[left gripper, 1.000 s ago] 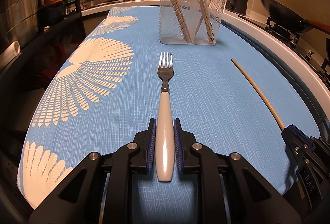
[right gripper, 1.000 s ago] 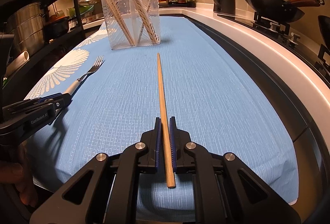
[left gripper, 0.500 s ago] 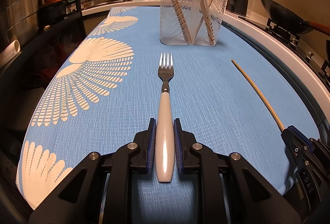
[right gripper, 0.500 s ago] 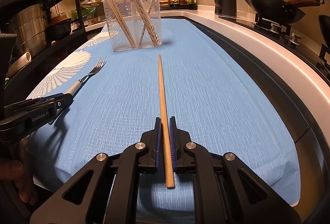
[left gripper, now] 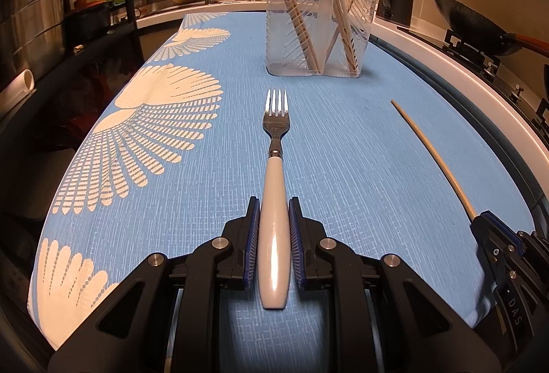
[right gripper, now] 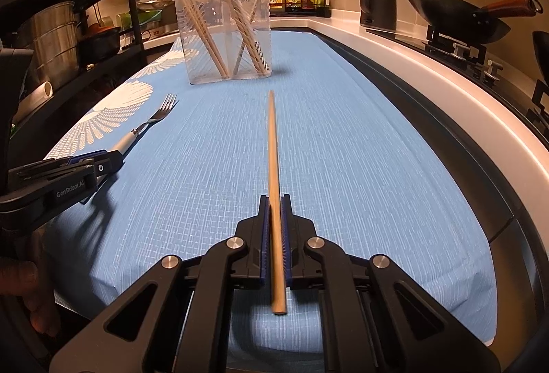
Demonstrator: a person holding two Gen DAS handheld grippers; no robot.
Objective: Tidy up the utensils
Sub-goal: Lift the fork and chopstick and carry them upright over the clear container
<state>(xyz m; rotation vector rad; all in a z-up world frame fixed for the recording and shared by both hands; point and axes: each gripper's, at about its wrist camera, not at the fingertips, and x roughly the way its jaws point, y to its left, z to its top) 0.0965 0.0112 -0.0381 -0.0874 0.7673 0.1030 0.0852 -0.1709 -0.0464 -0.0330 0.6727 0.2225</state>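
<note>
The fork (left gripper: 274, 201) lies along the left gripper (left gripper: 273, 218), tines pointing straight ahead at the clear holder (left gripper: 319, 26) standing farther up the blue surface (left gripper: 360, 139); the jaws clamp its white handle. The chopstick (right gripper: 274, 187) likewise runs forward from the right gripper (right gripper: 275, 222), whose jaws pinch its thick end. Both long axes aim at the holder, which seems equally near either hand.

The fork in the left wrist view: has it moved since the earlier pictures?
No. The fork, clamped in the left gripper, points at the clear holder with the same gap as before.
</note>
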